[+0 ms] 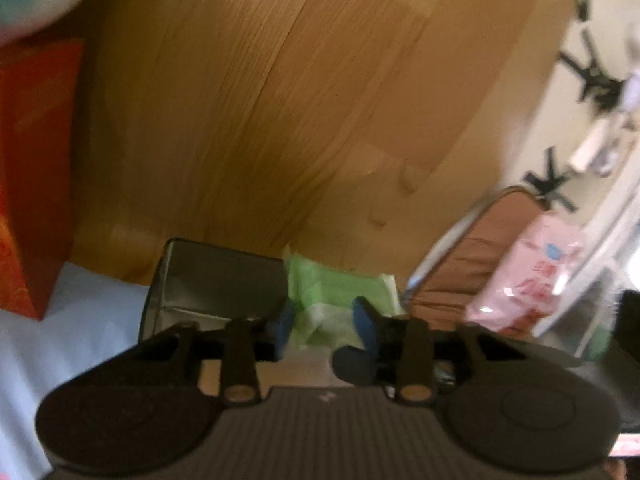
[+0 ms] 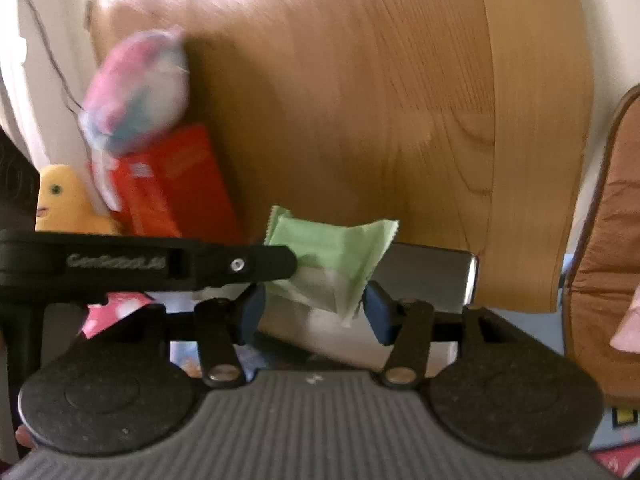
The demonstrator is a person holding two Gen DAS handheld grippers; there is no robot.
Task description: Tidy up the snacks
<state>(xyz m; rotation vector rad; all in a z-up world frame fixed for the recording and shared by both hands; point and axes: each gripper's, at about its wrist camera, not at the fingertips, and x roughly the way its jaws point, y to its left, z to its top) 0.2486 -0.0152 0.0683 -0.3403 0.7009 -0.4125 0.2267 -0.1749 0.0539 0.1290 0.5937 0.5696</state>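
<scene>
One green snack packet (image 2: 334,264) hangs above the dark box (image 2: 432,276). The left gripper (image 1: 322,326) grasps its 9 o'clock corner. The right gripper (image 2: 314,310) is released, its jaws straddling the lower edge, long axis running 10 to 4 o'clock.

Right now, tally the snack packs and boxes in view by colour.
Green: 1, green packet between the right gripper fingers
Red-orange: 1, red box
Pink: 1, pink pack
Multicolour: 1, blurred bag
Total: 4
</scene>
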